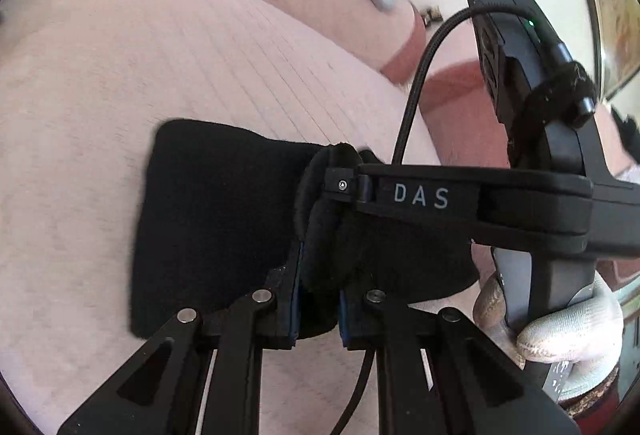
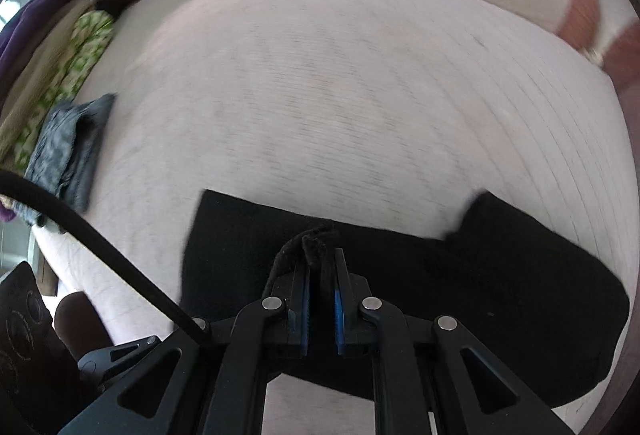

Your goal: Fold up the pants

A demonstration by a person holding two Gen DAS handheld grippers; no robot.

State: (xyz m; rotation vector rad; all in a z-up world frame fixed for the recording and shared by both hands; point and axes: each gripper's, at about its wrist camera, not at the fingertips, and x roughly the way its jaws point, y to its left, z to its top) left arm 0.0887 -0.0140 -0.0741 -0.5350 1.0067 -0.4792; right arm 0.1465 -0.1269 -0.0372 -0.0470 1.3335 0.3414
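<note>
Black fabric fills both wrist views: one pair of pants (image 1: 208,219), bunched and partly folded, lying on a pale pink ribbed bed cover (image 1: 160,67). Left gripper (image 1: 318,299) is clenched on a thick fold of the cloth, blue pads pinching it. Right gripper (image 2: 322,295) is clamped on a rolled edge too, jaws nearly touching w/ cloth between. In the left view the right gripper crosses just above the left one, a gloved hand (image 1: 568,323) on its handle, so both grips sit close together on the same bunched edge. Key relation: the pants' bulk spreads ahead of and below both grippers, long axis running across the right view, w/ the loose end trailing off to the right. Neither hand looks clearly nearer. Count: 1 pants, 2 grippers, 1 folded grey garment (image 2: 70,151) at the bed's left edge, plus a blurred pile of other textiles beyond it.
</note>
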